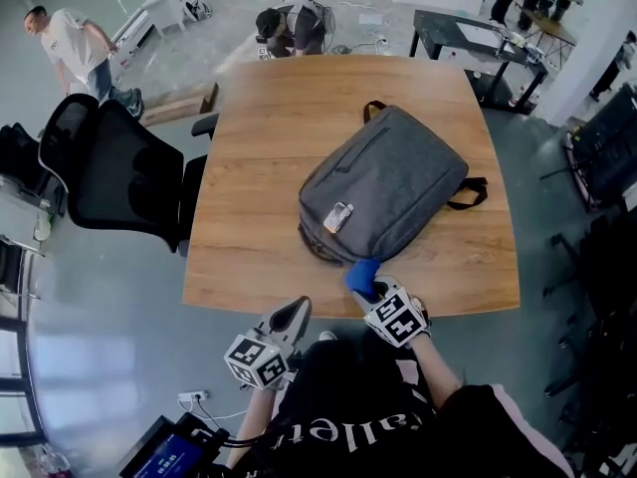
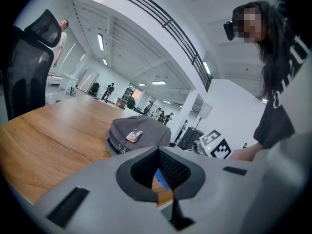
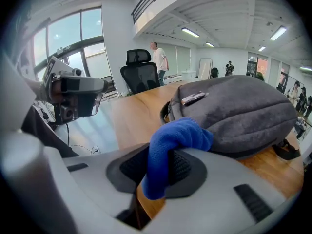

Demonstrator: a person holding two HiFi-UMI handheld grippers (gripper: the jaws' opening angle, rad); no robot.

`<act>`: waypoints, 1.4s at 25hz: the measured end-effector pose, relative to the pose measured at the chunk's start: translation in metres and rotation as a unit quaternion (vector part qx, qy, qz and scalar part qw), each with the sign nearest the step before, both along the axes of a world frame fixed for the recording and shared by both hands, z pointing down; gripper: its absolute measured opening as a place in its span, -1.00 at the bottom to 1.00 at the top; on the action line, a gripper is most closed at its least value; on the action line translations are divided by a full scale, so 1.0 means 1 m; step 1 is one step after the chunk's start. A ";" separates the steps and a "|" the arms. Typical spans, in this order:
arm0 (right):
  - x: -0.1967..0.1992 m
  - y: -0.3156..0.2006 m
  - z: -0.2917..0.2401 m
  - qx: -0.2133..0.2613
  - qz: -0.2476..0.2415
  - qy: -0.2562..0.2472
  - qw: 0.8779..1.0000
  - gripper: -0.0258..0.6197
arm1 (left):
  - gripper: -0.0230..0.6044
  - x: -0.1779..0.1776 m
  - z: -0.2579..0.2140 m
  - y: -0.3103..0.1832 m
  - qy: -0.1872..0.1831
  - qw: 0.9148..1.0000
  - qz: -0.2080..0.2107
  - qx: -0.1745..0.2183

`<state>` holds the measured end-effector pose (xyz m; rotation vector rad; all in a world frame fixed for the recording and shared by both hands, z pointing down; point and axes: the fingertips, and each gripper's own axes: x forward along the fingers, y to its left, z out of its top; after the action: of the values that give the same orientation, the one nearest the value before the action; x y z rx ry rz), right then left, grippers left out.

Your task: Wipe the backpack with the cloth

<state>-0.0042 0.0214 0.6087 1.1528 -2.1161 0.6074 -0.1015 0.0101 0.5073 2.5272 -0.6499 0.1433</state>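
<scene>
A grey backpack (image 1: 388,187) lies flat on the wooden table (image 1: 259,167), with a small metal tag (image 1: 338,217) on its front. My right gripper (image 1: 370,289) sits at the table's near edge, just before the backpack's bottom end, shut on a blue cloth (image 1: 362,276). In the right gripper view the blue cloth (image 3: 170,147) bulges out of the jaws, close to the backpack (image 3: 239,113). My left gripper (image 1: 294,317) hangs off the table's near edge, shut and holding nothing. The left gripper view shows the backpack (image 2: 139,133) beyond its closed jaws.
A black office chair (image 1: 114,172) stands at the table's left side. Two people (image 1: 75,48) (image 1: 294,23) are on the floor beyond the table. A dark desk (image 1: 478,43) stands at the back right. A screen (image 1: 164,456) glows at the lower left.
</scene>
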 end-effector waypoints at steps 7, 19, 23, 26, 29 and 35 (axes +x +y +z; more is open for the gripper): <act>-0.063 -0.047 -0.030 0.016 -0.010 -0.087 0.996 -0.65 | -0.92 -0.034 0.002 -0.008 -0.002 1.000 -0.029 -0.002; -0.118 -0.195 -0.028 -0.025 0.041 -0.152 0.987 -0.65 | -0.92 -0.069 0.004 -0.023 0.004 0.997 -0.082 -0.004; -0.097 -0.184 -0.016 -0.064 0.065 -0.144 0.985 -0.65 | -0.93 -0.072 0.006 -0.025 0.003 0.996 -0.084 -0.006; -0.085 -0.160 -0.014 -0.082 0.073 -0.165 0.980 -0.65 | -0.92 -0.065 0.011 -0.029 0.004 0.997 -0.079 -0.005; -0.074 -0.129 -0.005 -0.099 0.068 -0.165 0.979 -0.65 | -0.93 -0.053 0.009 -0.033 0.008 0.998 -0.068 -0.001; -0.051 -0.062 0.017 -0.136 0.053 -0.155 0.977 -0.65 | -0.93 -0.023 0.001 -0.039 0.008 0.999 -0.044 0.015</act>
<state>-0.0552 -0.0409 0.6257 1.0750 -2.1462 1.1529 -0.1241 -0.0292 0.5086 2.5206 -0.7595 0.0823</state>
